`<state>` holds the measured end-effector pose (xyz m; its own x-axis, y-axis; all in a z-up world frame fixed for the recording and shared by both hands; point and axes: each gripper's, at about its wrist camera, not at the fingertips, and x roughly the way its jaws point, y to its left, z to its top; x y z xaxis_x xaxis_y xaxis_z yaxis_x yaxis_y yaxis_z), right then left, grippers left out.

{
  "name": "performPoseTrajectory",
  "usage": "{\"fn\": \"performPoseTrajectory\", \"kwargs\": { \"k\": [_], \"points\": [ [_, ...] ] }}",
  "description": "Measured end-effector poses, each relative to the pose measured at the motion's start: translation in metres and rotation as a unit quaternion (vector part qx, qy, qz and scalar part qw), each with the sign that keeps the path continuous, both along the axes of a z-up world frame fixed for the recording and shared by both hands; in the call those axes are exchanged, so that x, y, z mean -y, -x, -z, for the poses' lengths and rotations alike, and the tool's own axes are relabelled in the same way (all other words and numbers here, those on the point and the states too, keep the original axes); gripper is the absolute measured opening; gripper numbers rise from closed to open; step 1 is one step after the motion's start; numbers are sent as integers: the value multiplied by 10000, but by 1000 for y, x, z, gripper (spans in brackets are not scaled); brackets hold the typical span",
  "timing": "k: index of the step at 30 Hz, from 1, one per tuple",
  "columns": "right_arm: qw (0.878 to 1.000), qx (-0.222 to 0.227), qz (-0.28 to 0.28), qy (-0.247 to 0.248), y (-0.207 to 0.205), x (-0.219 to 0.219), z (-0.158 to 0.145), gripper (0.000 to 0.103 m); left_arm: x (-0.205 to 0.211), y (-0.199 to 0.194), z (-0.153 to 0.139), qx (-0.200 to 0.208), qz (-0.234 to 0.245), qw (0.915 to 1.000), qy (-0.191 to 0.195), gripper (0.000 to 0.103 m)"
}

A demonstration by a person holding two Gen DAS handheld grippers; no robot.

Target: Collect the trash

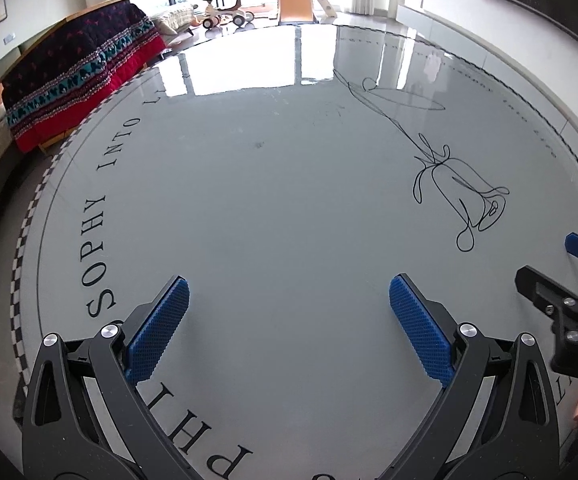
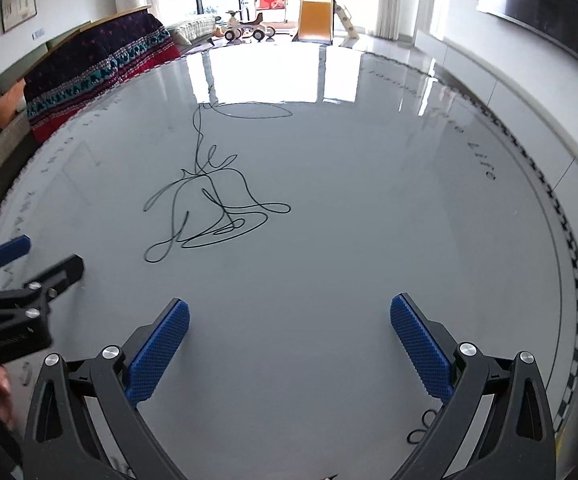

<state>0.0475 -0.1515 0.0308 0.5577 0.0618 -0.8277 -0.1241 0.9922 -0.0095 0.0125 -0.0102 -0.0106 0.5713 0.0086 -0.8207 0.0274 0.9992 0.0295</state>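
Left gripper [image 1: 289, 320] and right gripper [image 2: 289, 340] hover side by side over the round table [image 1: 273, 208], each with fingers spread wide apart, gripping nothing; no trash shows, so its position and long axis cannot be told.

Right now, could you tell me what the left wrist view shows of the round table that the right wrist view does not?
Only the left wrist view shows the large printed lettering along the table's near-left edge, plus a small dark speck mid-table. Only the right wrist view shows the checkered border down the table's right side and a small printed loop by the right claw. Both show the glossy round table, the black line drawing, the patterned blanket, the play slide, and both claws open and empty, including the left claw.
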Motion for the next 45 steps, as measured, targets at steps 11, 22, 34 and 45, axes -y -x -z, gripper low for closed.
{"fn": "performPoseTrajectory", "kwargs": {
  "k": [11, 22, 34, 45],
  "points": [
    [10000, 31, 51, -3, -2, 2, 0, 101, -6, -4, 3, 2, -13, 10000, 72, 97],
    [10000, 30, 52, -1, -4, 0, 0, 101, -7, -4, 2, 2, -12, 10000, 73, 97],
    [10000, 30, 51, -1, -3, 0, 0, 101, -7, -4, 2, 3, -10, 10000, 74, 97],
    [10000, 29, 52, -1, -4, 1, 0, 101, -7, -4, 3, 3, -11, 10000, 74, 97]
  ]
}}
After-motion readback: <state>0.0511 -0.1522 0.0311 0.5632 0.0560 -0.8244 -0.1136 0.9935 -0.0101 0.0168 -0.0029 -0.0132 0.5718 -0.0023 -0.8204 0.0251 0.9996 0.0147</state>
